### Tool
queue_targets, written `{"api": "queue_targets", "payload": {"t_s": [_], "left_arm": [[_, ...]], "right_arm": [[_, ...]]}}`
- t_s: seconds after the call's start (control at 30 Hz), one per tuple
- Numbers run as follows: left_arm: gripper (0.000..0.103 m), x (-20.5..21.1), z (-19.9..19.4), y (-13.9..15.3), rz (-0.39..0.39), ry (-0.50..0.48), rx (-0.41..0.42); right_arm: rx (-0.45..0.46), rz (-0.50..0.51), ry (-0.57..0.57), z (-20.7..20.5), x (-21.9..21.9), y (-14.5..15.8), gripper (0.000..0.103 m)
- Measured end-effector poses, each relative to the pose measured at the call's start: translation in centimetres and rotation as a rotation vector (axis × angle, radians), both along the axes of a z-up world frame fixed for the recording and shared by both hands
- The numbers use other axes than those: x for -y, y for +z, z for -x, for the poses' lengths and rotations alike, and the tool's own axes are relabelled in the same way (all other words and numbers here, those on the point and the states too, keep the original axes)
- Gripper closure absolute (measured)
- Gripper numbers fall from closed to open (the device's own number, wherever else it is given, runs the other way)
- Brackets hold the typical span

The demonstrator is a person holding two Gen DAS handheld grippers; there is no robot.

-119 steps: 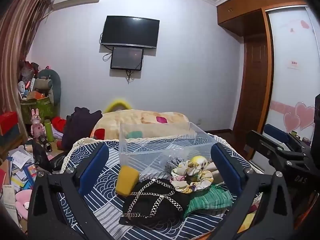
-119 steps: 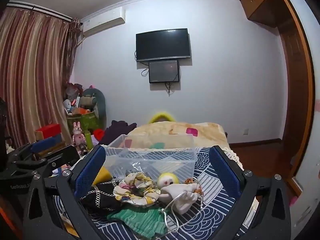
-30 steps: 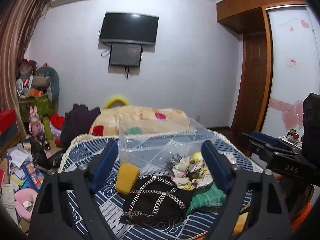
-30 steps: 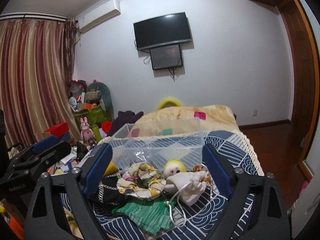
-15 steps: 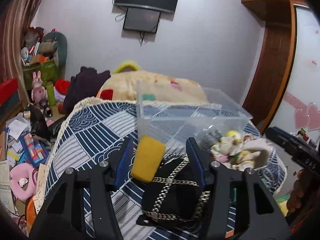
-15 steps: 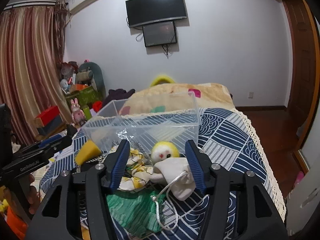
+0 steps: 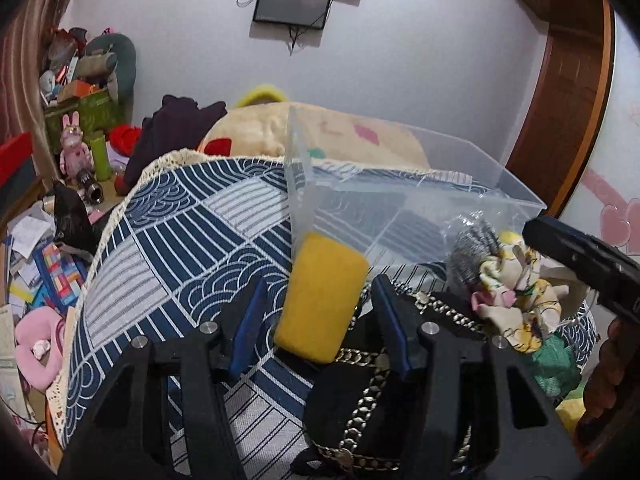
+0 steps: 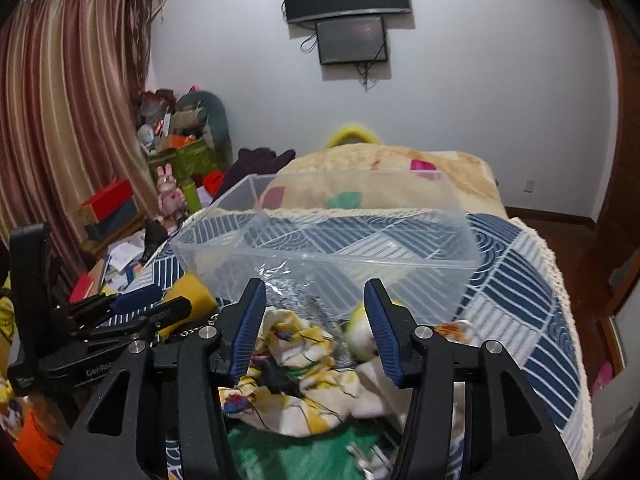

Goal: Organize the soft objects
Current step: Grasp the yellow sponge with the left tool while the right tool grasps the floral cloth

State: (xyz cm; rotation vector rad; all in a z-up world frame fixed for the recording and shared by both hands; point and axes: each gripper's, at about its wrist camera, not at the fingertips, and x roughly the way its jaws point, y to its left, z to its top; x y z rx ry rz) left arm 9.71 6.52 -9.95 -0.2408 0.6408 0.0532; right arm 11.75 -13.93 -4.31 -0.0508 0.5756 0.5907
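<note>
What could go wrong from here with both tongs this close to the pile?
1. The yellow sponge leans against the clear bin; the open left tongs closing on it may shove the light bin back.
2. The chain on the black bag lies under the sponge and could snag a finger.
3. The open right tongs straddle the floral cloth beside the doll; they may grab both.

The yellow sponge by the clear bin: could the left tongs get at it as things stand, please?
Probably yes. The left tongs are open, with the yellow sponge standing between their pads, nothing in between; the clear bin sits just behind it.
</note>
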Motion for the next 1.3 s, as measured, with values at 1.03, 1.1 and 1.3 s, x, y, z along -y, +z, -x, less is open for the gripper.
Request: {"api": "queue_targets", "payload": {"t_s": [1.03, 1.1, 1.3], "left_arm": [[0.069, 0.3, 3.0, 6.1, -0.06, -0.015, 0.172], [0.069, 0.3, 2.8, 7.1, -0.058, -0.027, 0.191], [0.069, 0.5, 1.4, 9.3, -0.067, -0.059, 0.219]], "right_arm": [[0.125, -0.029, -0.055, 2.0, 3.2, 3.5, 0.094], [0.148, -0.031, -0.066, 1.8, 3.6, 4.3, 0.094], [0.214, -0.023, -0.103, 1.1, 4.1, 6.5, 0.094]]}}
